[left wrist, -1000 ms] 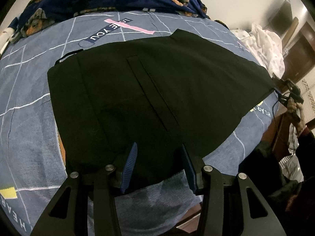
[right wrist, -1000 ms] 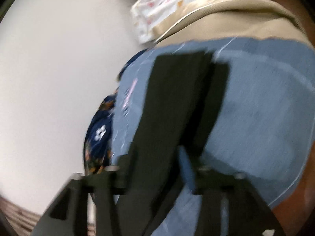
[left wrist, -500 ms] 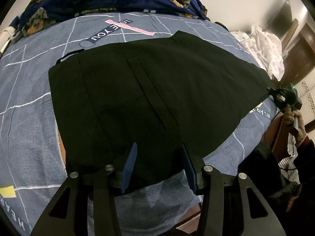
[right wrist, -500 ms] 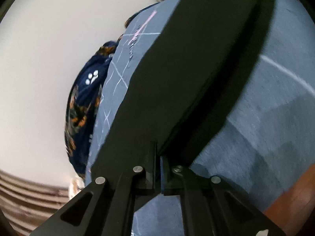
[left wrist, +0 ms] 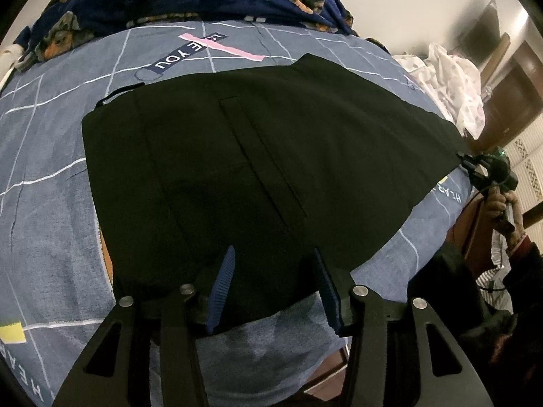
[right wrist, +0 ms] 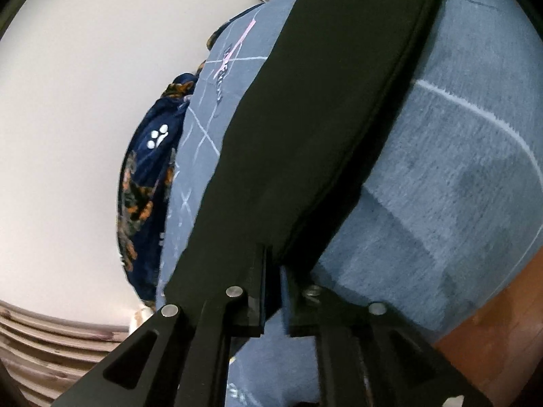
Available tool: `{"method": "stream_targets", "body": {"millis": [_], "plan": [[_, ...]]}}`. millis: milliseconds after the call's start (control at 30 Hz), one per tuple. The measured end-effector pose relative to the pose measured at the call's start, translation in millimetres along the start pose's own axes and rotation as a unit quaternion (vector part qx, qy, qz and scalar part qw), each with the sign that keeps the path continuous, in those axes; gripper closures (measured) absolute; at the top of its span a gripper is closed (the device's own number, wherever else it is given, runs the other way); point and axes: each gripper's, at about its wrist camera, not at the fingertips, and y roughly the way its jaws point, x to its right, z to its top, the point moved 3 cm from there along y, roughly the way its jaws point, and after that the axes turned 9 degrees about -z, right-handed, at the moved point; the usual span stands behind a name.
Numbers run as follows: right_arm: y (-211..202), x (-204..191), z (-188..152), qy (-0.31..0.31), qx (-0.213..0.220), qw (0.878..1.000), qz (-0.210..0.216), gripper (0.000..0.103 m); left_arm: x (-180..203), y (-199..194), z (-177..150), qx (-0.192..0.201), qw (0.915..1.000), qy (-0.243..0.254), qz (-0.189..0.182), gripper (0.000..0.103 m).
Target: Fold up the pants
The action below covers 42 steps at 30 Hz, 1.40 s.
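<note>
On the blue bed sheet (left wrist: pixel 51 183) the black pants (left wrist: pixel 271 169) lay flat; left tool (left wrist: pixel 273 268) stood released over the waist edge, right tool (right wrist: pixel 273 273) clenched on the hem.

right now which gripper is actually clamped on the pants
The right gripper: its jaws are pinched shut on the black pants. The left gripper is open above them.

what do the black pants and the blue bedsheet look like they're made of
Black pants: smooth matte woven cloth, maybe a polyester blend; flat, crisp seams, no sheen.
Blue bedsheet: soft brushed cotton-like fabric; heathered, slightly fuzzy surface with printed white lines.
</note>
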Motion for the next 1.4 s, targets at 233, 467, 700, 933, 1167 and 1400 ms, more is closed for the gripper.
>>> {"method": "stream_targets", "body": {"millis": [233, 467, 700, 933, 1167, 1400], "plan": [[5, -11, -15, -0.013, -0.014, 1.0, 0.024, 0.074, 3, 2, -1, 0.0, 1.0, 0.01, 0.002, 0.048], [13, -4, -27, 0.003, -0.023, 1.0, 0.021, 0.1, 4, 2, -2, 0.003, 0.9999, 0.013, 0.001, 0.048], [14, 1, -29, -0.003, -0.019, 0.999, 0.027, 0.1, 5, 1, -3, 0.005, 0.9998, 0.017, 0.0, 0.047], [-6, 25, -15, 0.05, 0.016, 0.996, 0.078, 0.091, 7, 1, -4, 0.004, 0.9998, 0.019, 0.002, 0.045], [-42, 60, 32, 0.09, 0.082, 0.989, 0.086, 0.082, 8, 2, -3, -0.001, 0.9997, 0.025, 0.007, 0.045], [-54, 65, 81, 0.086, 0.125, 0.988, 0.024, 0.097, 11, 4, -3, -0.004, 0.9995, 0.027, 0.013, 0.042]]}}
